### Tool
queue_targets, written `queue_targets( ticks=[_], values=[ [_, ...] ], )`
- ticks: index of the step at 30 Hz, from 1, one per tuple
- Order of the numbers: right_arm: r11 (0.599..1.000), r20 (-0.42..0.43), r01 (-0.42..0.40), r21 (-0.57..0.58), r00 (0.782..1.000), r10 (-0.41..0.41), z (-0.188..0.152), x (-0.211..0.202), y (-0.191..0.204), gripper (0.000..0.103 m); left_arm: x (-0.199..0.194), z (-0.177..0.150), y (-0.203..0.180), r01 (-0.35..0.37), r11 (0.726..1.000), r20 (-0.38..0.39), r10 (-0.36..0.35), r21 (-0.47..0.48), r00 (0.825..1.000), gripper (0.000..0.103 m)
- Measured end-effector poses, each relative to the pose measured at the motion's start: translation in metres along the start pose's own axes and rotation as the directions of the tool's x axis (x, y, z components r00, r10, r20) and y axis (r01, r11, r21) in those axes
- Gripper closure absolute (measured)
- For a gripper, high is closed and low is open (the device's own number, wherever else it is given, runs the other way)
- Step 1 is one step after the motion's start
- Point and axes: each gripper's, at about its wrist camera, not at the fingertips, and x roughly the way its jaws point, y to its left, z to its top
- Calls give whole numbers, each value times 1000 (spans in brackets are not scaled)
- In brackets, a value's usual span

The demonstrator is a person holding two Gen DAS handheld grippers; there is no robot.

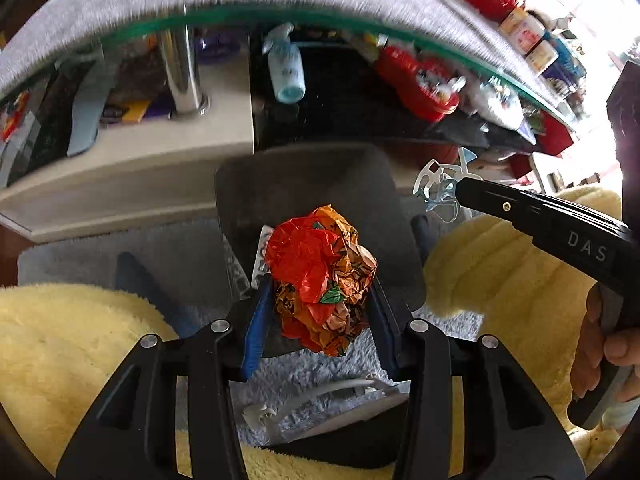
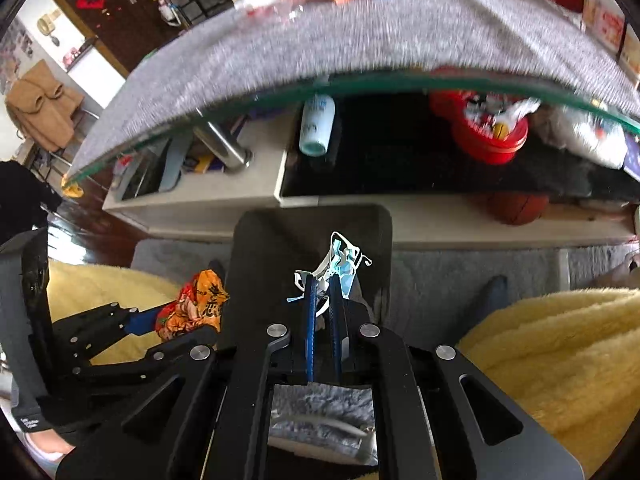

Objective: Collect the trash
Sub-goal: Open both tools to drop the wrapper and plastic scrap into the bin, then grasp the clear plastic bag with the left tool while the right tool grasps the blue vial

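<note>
My left gripper (image 1: 320,296) is shut on a crumpled orange and red plastic wrapper (image 1: 320,272), held above a dark grey bin (image 1: 304,184) on the floor. The wrapper also shows in the right wrist view (image 2: 196,304), left of the bin (image 2: 276,248). My right gripper (image 2: 325,284) is shut on a crumpled white and light-blue face mask (image 2: 340,260), held over the bin's opening. In the left wrist view the mask (image 1: 438,188) hangs at the right gripper's tip, just right of the bin's far corner.
A glass table edge with a grey cloth (image 1: 200,8) runs across above the bin. Under it lie a spray bottle (image 1: 286,72) and a red tin (image 1: 416,80). Yellow fluffy cushions (image 1: 56,360) flank both sides. A grey rug (image 1: 176,248) covers the floor.
</note>
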Motion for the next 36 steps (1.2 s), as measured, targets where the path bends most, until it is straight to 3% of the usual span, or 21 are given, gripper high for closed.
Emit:
queue_targets(
  ticks=[8,13,16,17,18,19,20,23,28,30,36],
  values=[
    [999,-53,-44,3,998,44,-1,19,5,92,14,-1,2,-18,1000,-31,18,3,999,58],
    [999,-76,-45,8,996,45,4,26,6,91,16,1,4,-31,1000,-35,31,0,999,43],
    [999,-86,-33,8,996,34,4,29,4,89,16,2,5,-37,999,-36,36,-7,999,41],
    [999,-87,-31,9,996,32,5,29,4,85,16,2,6,-39,999,-36,39,-8,999,41],
    [1000,-87,-29,11,996,30,5,30,4,72,16,3,6,-41,999,-35,41,-9,999,39],
    [1000,-81,-22,11,996,23,6,29,3,53,15,3,7,-44,999,-33,44,-11,998,37],
    [1000,-68,-12,8,998,12,7,28,3,46,14,4,8,-49,999,-31,48,-12,998,35],
    [1000,-54,16,-7,998,-16,12,24,3,39,11,7,10,-68,998,-18,68,-11,998,29],
    [995,-3,96,-32,995,-96,25,11,0,11,0,17,14,-84,996,11,85,-16,996,13],
    [991,17,129,-44,992,-128,35,4,-2,9,-5,22,16,-88,996,20,88,-16,996,8],
    [989,101,144,-26,985,-141,69,-27,-13,7,-26,47,19,-115,993,70,115,-5,991,8]
  ],
)
